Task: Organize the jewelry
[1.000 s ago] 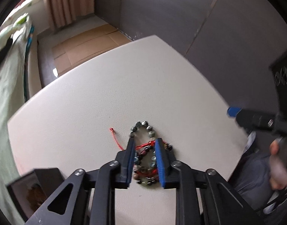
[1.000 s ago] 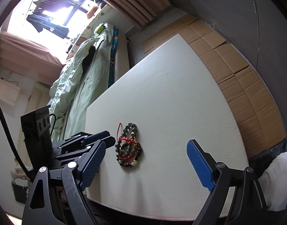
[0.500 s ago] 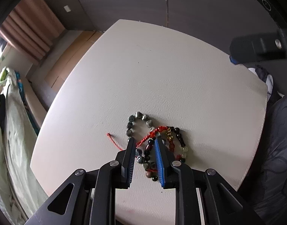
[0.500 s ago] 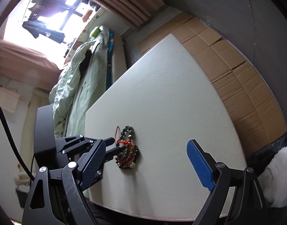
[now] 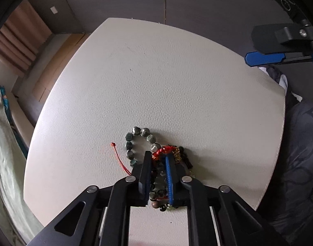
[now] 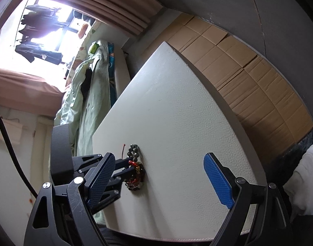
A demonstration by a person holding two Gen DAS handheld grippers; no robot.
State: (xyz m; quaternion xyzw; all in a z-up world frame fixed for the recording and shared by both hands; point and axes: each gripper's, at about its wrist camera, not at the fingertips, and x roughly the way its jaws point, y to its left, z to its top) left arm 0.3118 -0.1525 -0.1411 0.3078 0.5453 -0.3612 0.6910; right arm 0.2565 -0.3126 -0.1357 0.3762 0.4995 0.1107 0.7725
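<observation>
A tangle of bracelets lies near the front of the white table [image 5: 177,86]: a grey-green stone bead bracelet [image 5: 134,141], a red cord bracelet [image 5: 163,150] with a loose red tail [image 5: 118,157], and dark and gold beads [image 5: 180,153]. My left gripper [image 5: 158,156] is closed down on the pile, its fingers pinching the red cord and beads between them. The pile also shows in the right wrist view [image 6: 135,171], with the left gripper on it. My right gripper [image 6: 156,176] is wide open and empty, held off to the right above the table.
The table's front edge [image 6: 177,236] is just below the bracelets. Cardboard sheets [image 6: 248,67] cover the floor beyond the table. A bed with green bedding [image 6: 89,86] stands to the left. Dark wall panels [image 5: 197,4] stand behind the table.
My left gripper's fingers have narrowed around the red cord and beads, and the gripper has turned on the table. The bracelets have bunched together. The right gripper stays open.
</observation>
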